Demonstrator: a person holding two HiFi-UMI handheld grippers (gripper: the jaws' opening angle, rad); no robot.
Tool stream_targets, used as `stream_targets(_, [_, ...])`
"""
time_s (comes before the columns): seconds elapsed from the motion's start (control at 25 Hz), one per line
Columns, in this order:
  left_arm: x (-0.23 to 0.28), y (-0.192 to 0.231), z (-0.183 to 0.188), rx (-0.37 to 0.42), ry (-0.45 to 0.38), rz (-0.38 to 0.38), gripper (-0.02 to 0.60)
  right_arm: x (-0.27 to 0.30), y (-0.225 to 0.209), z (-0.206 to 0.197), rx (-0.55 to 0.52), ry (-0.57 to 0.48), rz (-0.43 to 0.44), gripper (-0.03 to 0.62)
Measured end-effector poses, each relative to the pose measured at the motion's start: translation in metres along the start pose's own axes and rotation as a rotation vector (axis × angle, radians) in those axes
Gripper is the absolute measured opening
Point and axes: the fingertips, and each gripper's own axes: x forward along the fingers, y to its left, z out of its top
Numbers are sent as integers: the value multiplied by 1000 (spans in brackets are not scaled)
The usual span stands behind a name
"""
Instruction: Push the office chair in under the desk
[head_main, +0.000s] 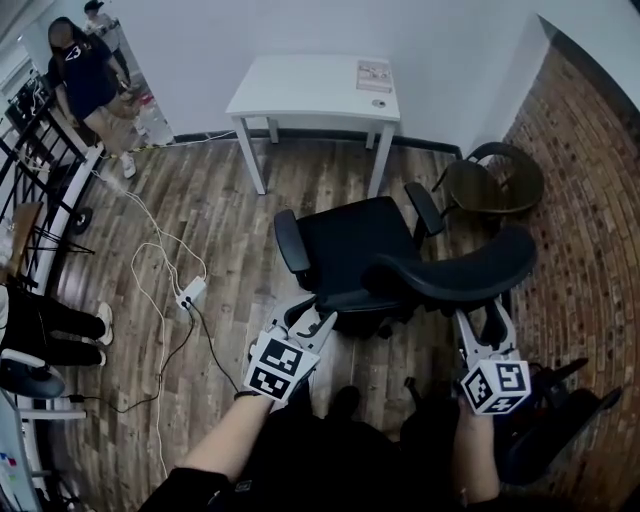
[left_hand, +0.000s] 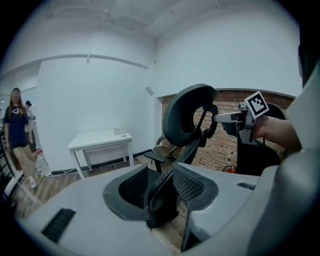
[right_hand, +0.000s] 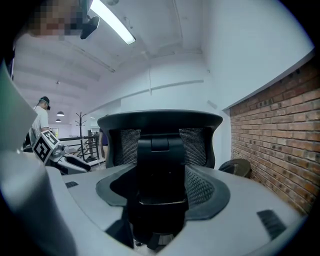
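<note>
A black mesh office chair (head_main: 355, 245) stands on the wood floor, its seat facing the white desk (head_main: 315, 85) by the far wall, with a stretch of floor between them. Its headrest (head_main: 450, 270) is nearest me. My left gripper (head_main: 310, 325) is behind the chair's left side. In the left gripper view its jaws (left_hand: 160, 192) stand open astride the edge of the mesh backrest (left_hand: 187, 115). My right gripper (head_main: 485, 330) is behind the headrest. It is open too (right_hand: 160, 200), and the chair's black back post (right_hand: 157, 170) fills the gap between its jaws.
A second dark chair (head_main: 495, 180) sits in the back right corner against the brick wall (head_main: 590, 230). A power strip with cables (head_main: 190, 292) lies on the floor at left. People (head_main: 85, 75) stand by black racks (head_main: 40, 130) at far left.
</note>
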Motion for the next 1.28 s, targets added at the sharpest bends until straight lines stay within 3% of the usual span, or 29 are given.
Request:
stream_targets(0.24, [10, -17, 5, -39, -20, 9, 137, 10, -21, 5, -12, 11, 59, 278])
stream_targets(0.48, [25, -25, 0, -26, 7, 35, 144, 28, -25, 9, -28, 15, 101, 279])
stream_targets(0.64, [27, 6, 4, -106, -22, 112, 144, 49, -10, 12, -27, 19, 126, 279])
stream_targets(0.92, [28, 77, 6, -140, -35, 219, 147, 89, 31, 19, -42, 24, 214, 273])
stream_targets(1.28, [40, 159, 17, -210, -59, 276, 146, 154, 67, 35, -50, 34, 279, 273])
